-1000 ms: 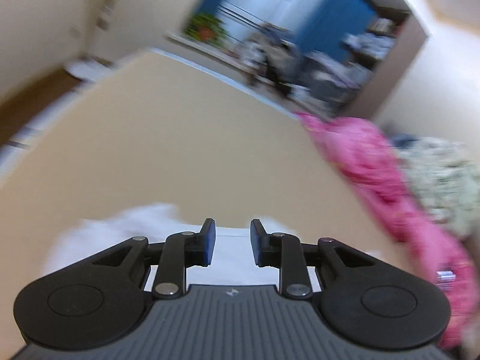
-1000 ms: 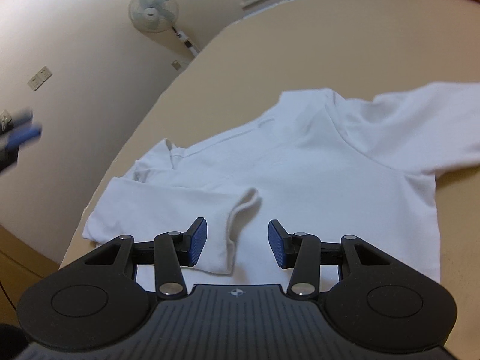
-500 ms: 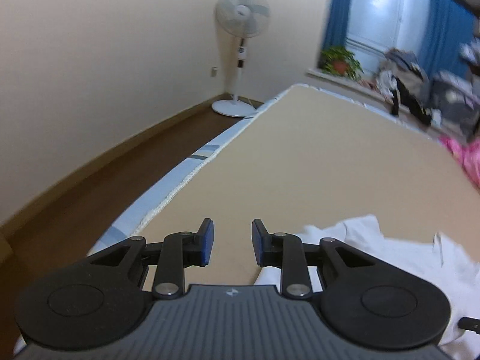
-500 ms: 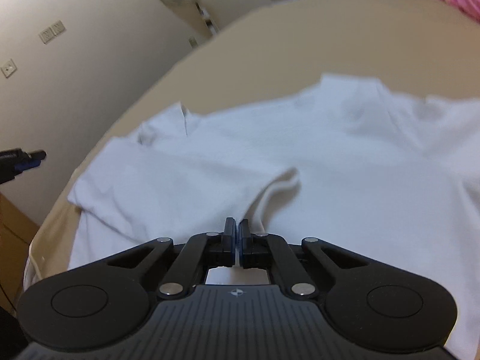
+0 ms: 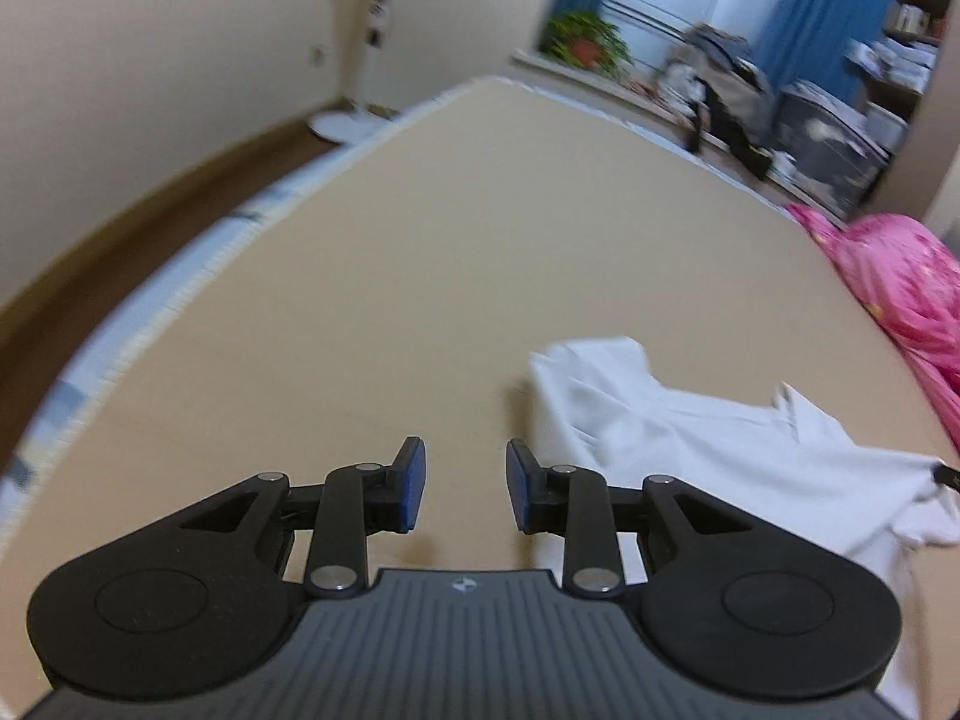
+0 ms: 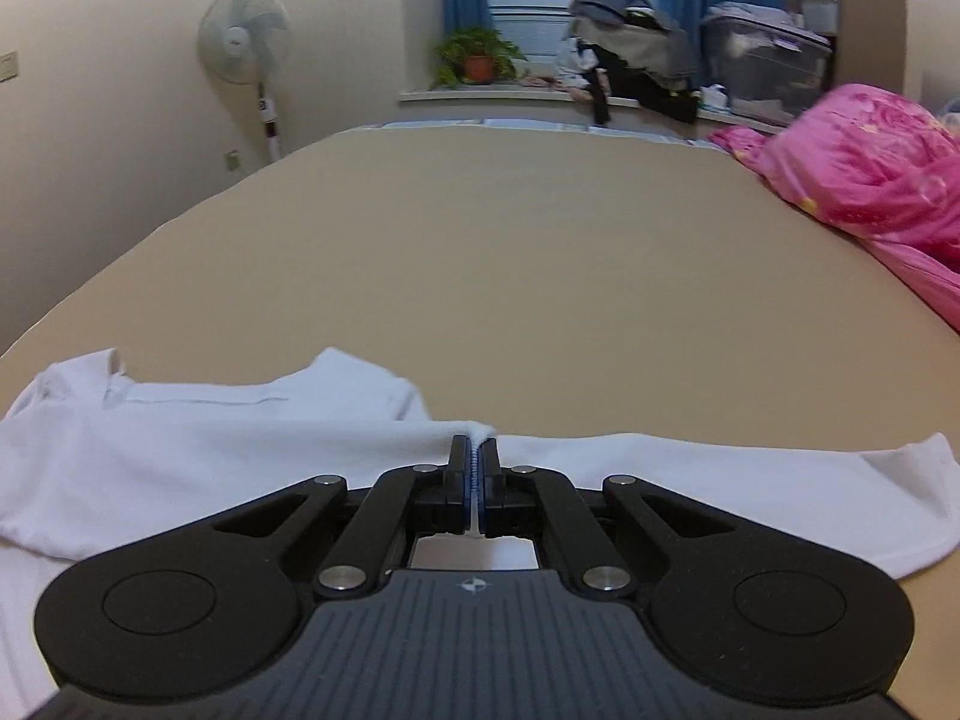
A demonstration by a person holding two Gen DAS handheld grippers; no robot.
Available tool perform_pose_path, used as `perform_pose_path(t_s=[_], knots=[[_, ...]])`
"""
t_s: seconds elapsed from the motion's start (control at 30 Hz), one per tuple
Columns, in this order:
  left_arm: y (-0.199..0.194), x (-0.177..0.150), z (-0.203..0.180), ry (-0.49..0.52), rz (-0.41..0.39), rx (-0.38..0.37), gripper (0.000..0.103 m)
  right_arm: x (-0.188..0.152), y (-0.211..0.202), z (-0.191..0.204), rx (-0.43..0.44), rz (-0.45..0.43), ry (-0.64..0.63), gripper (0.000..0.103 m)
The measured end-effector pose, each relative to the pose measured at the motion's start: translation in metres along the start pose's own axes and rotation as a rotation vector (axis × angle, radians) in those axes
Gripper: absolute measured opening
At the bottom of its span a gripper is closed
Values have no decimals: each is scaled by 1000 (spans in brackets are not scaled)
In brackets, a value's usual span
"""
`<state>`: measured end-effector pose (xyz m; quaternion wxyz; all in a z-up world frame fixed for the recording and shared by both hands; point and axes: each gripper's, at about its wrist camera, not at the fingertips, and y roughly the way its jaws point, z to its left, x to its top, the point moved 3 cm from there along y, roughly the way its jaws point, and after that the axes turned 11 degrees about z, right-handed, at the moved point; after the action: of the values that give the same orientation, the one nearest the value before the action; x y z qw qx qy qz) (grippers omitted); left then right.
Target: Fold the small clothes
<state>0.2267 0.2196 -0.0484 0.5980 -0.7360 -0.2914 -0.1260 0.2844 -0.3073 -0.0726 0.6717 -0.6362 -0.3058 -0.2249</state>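
Observation:
A small white shirt (image 6: 198,450) lies on the tan bed. My right gripper (image 6: 475,468) is shut on a sleeve fold (image 6: 474,433) of the shirt and holds it lifted a little above the bed. In the left wrist view the same shirt (image 5: 708,438) lies to the right of my left gripper (image 5: 465,483), which is open and empty over bare sheet, left of the shirt's edge. The right gripper's tip shows at the far right edge (image 5: 948,473), pinching the cloth.
The tan bed sheet (image 6: 510,252) stretches far ahead. A pink blanket (image 6: 870,180) is heaped along the right side. A standing fan (image 6: 246,54) is by the wall at left. A windowsill with a potted plant (image 6: 474,60) and piled clothes lies beyond the bed.
My right gripper closed on the sleeve fold and lifted it, tilting up toward the room. My left gripper swung from the shirt to the left, then back rightward toward its edge, staying open.

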Motion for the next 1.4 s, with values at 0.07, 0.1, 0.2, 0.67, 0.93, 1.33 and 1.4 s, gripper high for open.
perform_pose_path(t_s=[0.07, 0.1, 0.2, 0.67, 0.93, 1.33, 1.4], knots=[[17, 1, -5, 2, 33, -44, 36, 3, -2, -3, -37, -24, 25, 1], [23, 3, -8, 5, 38, -60, 36, 3, -2, -7, -15, -12, 54, 1], [44, 12, -12, 21, 28, -78, 36, -9, 18, -17, -55, 107, 84, 1], [86, 29, -74, 115, 78, -217, 18, -6, 13, -2, -8, 41, 59, 1], [110, 33, -37, -84, 169, -115, 20, -4, 17, -5, 3, 49, 51, 1], [131, 30, -66, -8, 189, -84, 28, -7, 19, -7, 0, 64, 58, 1], [133, 28, -70, 32, 187, -63, 28, -7, 19, -7, 0, 64, 58, 1]])
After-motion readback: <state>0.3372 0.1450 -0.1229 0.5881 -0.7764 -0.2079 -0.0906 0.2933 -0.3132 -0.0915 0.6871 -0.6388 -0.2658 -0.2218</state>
